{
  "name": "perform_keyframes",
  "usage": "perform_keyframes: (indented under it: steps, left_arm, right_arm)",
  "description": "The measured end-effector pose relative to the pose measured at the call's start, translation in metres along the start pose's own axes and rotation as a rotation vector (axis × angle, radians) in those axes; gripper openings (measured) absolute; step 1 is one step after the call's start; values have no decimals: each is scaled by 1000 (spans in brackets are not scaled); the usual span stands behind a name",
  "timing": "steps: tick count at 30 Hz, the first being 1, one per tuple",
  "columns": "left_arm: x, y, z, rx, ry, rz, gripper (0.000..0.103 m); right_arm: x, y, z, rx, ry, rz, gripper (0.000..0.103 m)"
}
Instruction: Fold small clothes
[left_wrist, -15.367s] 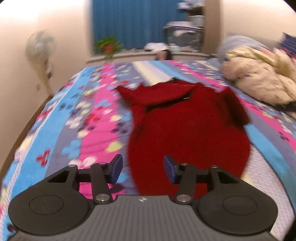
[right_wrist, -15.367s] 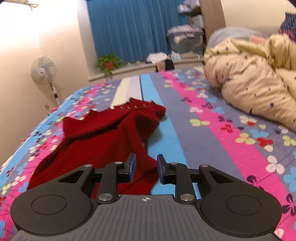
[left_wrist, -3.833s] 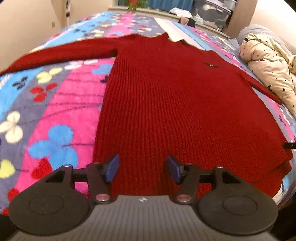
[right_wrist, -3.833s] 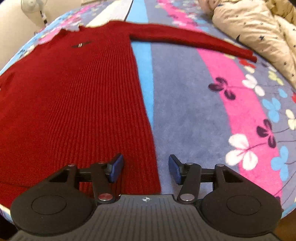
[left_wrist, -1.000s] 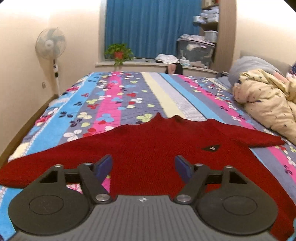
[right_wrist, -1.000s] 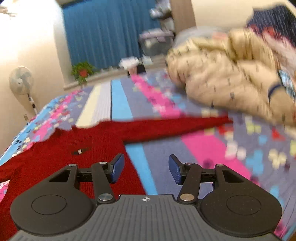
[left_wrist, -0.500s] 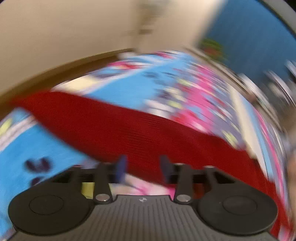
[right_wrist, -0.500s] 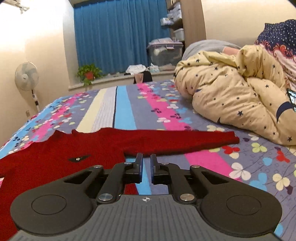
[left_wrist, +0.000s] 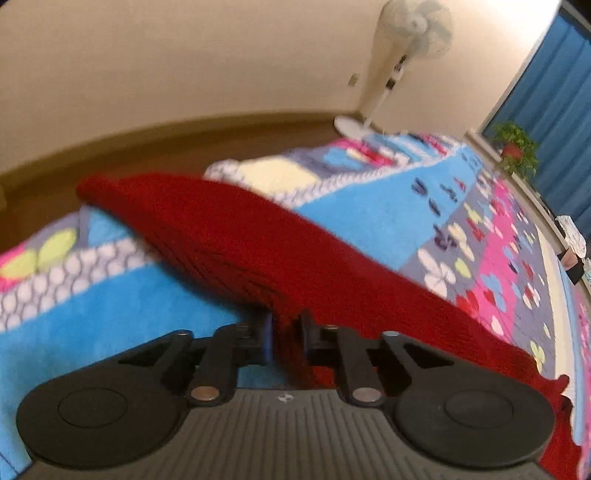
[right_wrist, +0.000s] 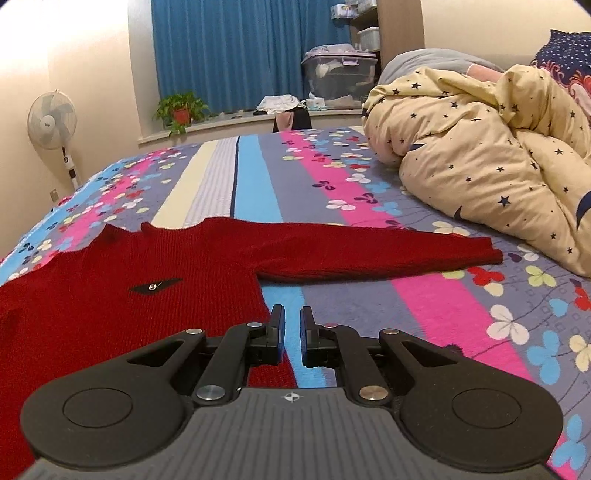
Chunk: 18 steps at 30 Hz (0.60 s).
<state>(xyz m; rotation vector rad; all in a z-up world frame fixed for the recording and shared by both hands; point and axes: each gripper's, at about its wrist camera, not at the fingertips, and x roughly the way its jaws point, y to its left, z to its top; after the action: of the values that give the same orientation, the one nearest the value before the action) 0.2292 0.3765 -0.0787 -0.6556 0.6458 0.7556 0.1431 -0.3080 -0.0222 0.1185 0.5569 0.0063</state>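
A red knitted sweater (right_wrist: 129, 295) lies flat, front up, on the flowered bedspread (right_wrist: 424, 314), both sleeves spread out. Its left sleeve (left_wrist: 240, 236) runs toward the bed's left edge, cuff at the rim. My left gripper (left_wrist: 286, 328) is closing on that sleeve partway along it, and red knit is bunched between its pads. My right gripper (right_wrist: 291, 325) is shut with nothing in it. It hovers over the blue stripe beside the sweater's right side, below the armpit. The right sleeve (right_wrist: 369, 254) stretches away toward the quilt.
A bunched cream star-print quilt (right_wrist: 480, 158) fills the bed's right side. Past the bed's left edge are brown floor (left_wrist: 184, 136), the wall and a standing fan (left_wrist: 413, 26). A potted plant (right_wrist: 181, 107) and storage boxes stand on the sill at the far end.
My left gripper swung left and down from above the sweater's body to the left sleeve and closed on it. My right gripper shut and eased a little lower toward the sweater's side.
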Motion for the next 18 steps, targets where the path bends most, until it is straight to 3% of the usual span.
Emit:
perform_keyframes:
  steps: [2, 4, 6, 8, 9, 10, 11, 12, 13, 15, 18]
  left_arm:
    - [-19, -22, -3, 86, -99, 6, 13]
    - [-46, -56, -11, 213, -222, -51, 12]
    - [-80, -100, -33, 371, -326, -186, 12]
    - [-114, -142, -68, 542, -379, -357, 12]
    - [-128, -162, -89, 629, -360, -458, 12]
    - [-138, -183, -113, 727, -294, -564, 23]
    - [-143, -199, -131, 812, -203, -650, 45]
    - [-148, -211, -149, 892, -116, -737, 47]
    - [-155, -216, -161, 928, -111, -776, 47]
    - [-164, -218, -168, 957, -160, -781, 50]
    - [-151, -208, -141, 849, -98, -756, 53]
  right_arm:
    - [4, 3, 0, -15, 6, 4, 8]
    - [6, 4, -1, -28, 9, 7, 8]
    - [8, 3, 0, -28, 12, 6, 8]
    - [11, 3, -1, -27, 15, 5, 8]
    - [12, 3, -1, -29, 18, 3, 8]
    - [14, 4, -2, -31, 22, 0, 8]
    - [16, 3, -2, -34, 28, -1, 8]
    - [19, 4, -3, -38, 35, -5, 8]
    - [21, 5, -4, -41, 42, -8, 8]
    - [25, 8, -5, -44, 51, -11, 8]
    - [28, 14, -9, -50, 52, -6, 8]
